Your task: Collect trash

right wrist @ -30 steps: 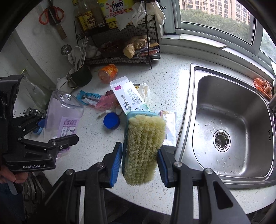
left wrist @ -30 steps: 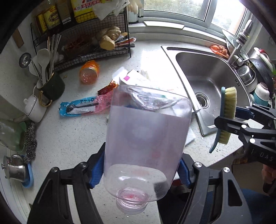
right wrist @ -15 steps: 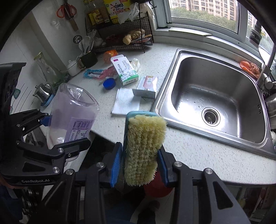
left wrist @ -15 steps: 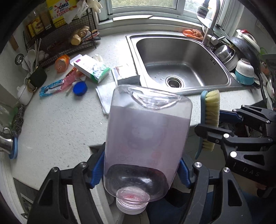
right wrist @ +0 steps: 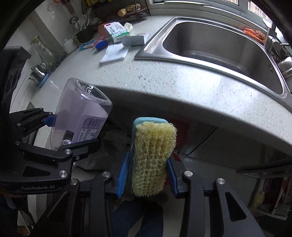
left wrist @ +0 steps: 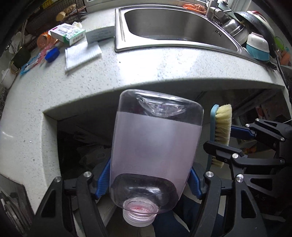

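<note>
My left gripper (left wrist: pixel 149 180) is shut on a clear plastic bottle (left wrist: pixel 155 147) with a pale purple label, its open neck toward the camera. My right gripper (right wrist: pixel 148 176) is shut on a scrub brush (right wrist: pixel 153 156) with yellow bristles and a light blue back. Both are held off the counter's front edge (left wrist: pixel 127 87), over the dark space below it. The right wrist view has the bottle (right wrist: pixel 80 116) at left in the left gripper (right wrist: pixel 54 131); the left wrist view has the brush (left wrist: pixel 221 127) at right. Other trash stays on the counter: a white and green box (left wrist: pixel 68 33), a folded white cloth (left wrist: pixel 82 54), a blue cap (left wrist: pixel 52 54), wrappers (left wrist: pixel 31 62).
The steel sink (left wrist: pixel 173 27) lies at the back right with bowls and pots (left wrist: pixel 257 45) beside it. A wire rack (right wrist: pixel 127 11) and a utensil cup (right wrist: pixel 82 36) stand at the back left. Dark crumpled material (right wrist: pixel 113 138), perhaps a bag, lies under the counter.
Both grippers have drawn back from over the counter, past its front edge, and sunk lower, still gripping the bottle and the brush. The counter now sits above and beyond them.
</note>
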### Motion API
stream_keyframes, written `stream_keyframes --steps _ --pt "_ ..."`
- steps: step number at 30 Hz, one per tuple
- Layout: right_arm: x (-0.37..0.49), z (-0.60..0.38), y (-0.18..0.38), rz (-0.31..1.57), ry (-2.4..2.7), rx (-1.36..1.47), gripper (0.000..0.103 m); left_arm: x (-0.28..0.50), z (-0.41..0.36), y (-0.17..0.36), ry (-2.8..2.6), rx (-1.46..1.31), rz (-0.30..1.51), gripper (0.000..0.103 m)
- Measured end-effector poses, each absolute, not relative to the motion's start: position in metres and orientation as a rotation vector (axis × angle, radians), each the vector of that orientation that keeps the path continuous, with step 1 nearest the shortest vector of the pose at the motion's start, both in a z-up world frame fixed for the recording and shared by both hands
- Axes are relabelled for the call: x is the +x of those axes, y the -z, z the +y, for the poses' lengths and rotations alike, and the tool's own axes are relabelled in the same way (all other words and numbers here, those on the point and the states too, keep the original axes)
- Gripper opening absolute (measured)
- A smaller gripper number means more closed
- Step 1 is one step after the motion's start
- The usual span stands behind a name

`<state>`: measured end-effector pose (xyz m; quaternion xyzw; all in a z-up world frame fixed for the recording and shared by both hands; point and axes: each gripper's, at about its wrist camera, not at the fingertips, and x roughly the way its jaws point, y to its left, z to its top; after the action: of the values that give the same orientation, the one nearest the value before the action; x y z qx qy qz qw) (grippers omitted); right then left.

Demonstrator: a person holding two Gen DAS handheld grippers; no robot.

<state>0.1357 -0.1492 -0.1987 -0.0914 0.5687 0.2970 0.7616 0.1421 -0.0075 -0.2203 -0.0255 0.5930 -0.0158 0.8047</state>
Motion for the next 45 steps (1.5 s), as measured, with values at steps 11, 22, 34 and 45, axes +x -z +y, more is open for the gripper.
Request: stream_keyframes --steps 11,22,34,45 --pt "0.142 -0.148 0.337 1.275 -0.593 -0.205 0.037 0.148 -0.014 0.385 0.035 -0.09 1.364 0.069" --pt "0.16 -0.149 0.486 1.34 -0.561 -0.218 0.037 0.162 -0.033 0.535 0.091 -0.152 1.435 0.069" --pt "0.18 -0.136 0.545 1.364 -0.528 -0.212 0.036 0.169 -0.046 0.569 0.157 -0.121 1.447 0.069" --pt "0.15 -0.151 0.529 1.335 -0.528 -0.189 0.036 0.169 -0.031 0.545 0.154 -0.104 1.426 0.07"
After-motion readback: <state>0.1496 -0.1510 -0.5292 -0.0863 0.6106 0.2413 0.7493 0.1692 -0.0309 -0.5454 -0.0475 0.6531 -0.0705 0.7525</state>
